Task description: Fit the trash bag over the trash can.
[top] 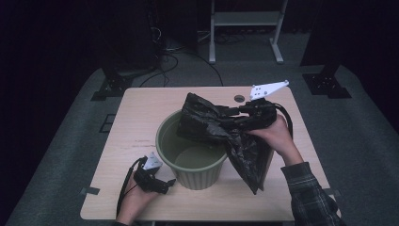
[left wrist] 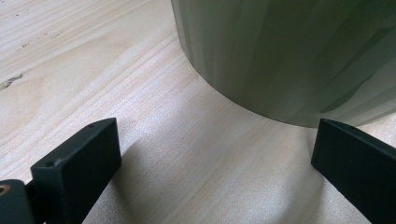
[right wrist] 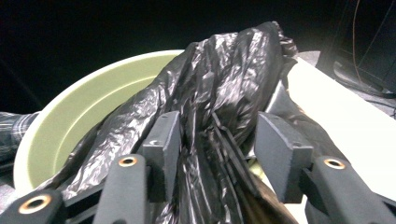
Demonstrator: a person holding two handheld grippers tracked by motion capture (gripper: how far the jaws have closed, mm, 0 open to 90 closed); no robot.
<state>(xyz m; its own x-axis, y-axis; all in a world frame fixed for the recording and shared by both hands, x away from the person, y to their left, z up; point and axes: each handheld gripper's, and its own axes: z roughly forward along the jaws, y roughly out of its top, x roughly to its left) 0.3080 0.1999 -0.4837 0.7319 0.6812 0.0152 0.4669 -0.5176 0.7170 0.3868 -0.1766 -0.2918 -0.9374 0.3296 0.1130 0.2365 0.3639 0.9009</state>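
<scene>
My left gripper [top: 162,184] resting on near table [top: 136,122], jaws wide apart, nothing in them, beside green bin [top: 194,175]. My right gripper [right wrist: 212,154] half open around black bag [right wrist: 219,93], not squeezing. Bag draping over bin's right rim. Better: grab bag edge, spread wide over rim.

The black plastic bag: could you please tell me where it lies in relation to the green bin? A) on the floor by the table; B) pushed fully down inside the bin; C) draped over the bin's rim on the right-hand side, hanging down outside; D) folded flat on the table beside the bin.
C: the high view shows the black plastic bag lying across the rim of the green bin and hanging down its outer right side.
</scene>
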